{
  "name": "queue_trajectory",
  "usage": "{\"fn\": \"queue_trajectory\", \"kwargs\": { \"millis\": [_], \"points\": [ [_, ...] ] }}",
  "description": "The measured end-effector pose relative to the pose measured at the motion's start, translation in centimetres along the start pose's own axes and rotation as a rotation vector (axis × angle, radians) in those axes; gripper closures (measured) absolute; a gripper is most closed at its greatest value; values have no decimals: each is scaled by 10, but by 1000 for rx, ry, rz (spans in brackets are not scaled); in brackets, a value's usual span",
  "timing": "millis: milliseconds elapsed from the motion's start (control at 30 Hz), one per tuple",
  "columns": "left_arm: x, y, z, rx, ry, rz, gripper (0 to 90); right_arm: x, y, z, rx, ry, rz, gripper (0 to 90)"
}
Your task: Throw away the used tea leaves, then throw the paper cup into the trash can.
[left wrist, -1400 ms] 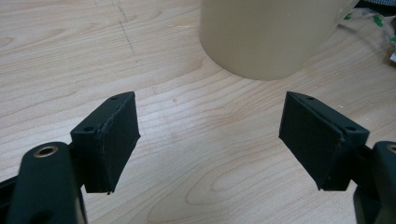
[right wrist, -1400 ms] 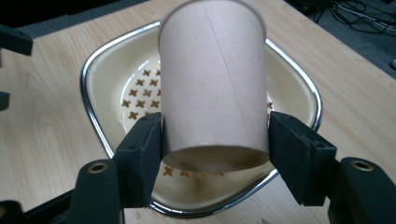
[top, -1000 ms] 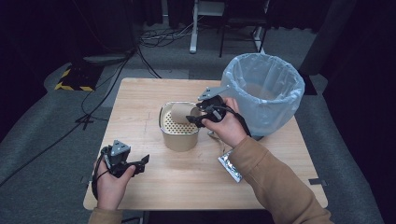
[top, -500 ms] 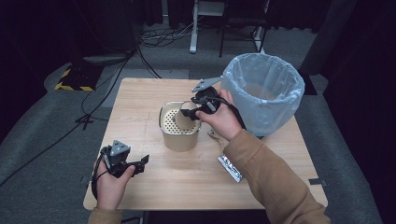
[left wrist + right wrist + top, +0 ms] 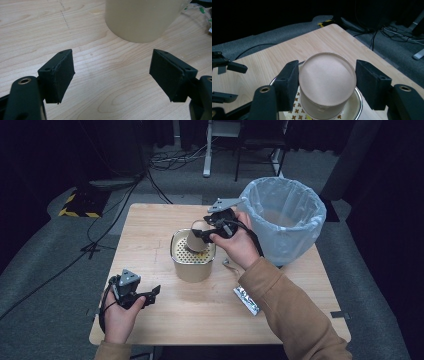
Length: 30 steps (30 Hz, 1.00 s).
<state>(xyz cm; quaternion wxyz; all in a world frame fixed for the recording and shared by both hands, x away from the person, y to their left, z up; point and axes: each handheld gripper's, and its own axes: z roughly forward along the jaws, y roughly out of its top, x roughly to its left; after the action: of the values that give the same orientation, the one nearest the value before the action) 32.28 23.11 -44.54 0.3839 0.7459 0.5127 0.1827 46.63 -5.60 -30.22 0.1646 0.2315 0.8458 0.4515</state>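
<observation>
We have lifted the paper cup point(image 5: 198, 236) higher out of the metal pot point(image 5: 192, 264) than a second ago; the right gripper point(image 5: 209, 231) jaws clamp its sides, moderately wide. It looks bound for the lined bin point(image 5: 285, 222) at right. The left gripper point(image 5: 149, 295) rests near-left, open and empty.

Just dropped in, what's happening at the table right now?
The right gripper is clamped on a brown paper cup, holding it upside down just above the metal strainer pot in the middle of the table. A bin lined with a plastic bag stands at the table's far right. The left gripper rests near the front left edge, jaws open and holding nothing. A small foil packet lies by the right sleeve.
</observation>
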Motion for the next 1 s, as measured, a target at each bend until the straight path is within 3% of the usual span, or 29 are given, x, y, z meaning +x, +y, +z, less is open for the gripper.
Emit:
{"fn": "queue_trajectory", "kwargs": {
  "millis": [100, 233, 500, 600, 700, 733, 800, 833, 900, 1000],
  "points": [
    [-1, 1, 1, 2, -6, 0, 203, 1, 1, -1, -13, -2, -2, 374],
    [-1, 0, 1, 2, -7, 1, 202, 1, -5, 5, 12, 5, 2, 374],
    [-1, 0, 0, 0, -2, 4, 203, 4, 1, -3, -54, 1, -3, 375],
    [-1, -1, -1, 4, -3, 3, 203, 3, -1, 2, -21, -7, -25, 374],
    [-1, -3, -2, 1, 0, -6, 204, 0, 0, 0, -67, 6, 24, 375],
    [-1, -3, -2, 6, 2, 1, 204, 2, -1, 4, -32, -3, -7, 375],
    [-1, -3, -2, 6, -1, -3, 204, 2, -2, 5, -28, -14, -14, 375],
    [-1, -3, -3, 6, -1, -1, 204, 3, -2, 5, -39, -8, 6, 375],
    [-1, -3, -2, 7, -1, -3, 204, 4, -1, 6, -36, -11, -24, 375],
    [-1, -3, -1, 6, -2, -2, 203, 3, 0, 3, -62, 4, 11, 375]
  ]
}}
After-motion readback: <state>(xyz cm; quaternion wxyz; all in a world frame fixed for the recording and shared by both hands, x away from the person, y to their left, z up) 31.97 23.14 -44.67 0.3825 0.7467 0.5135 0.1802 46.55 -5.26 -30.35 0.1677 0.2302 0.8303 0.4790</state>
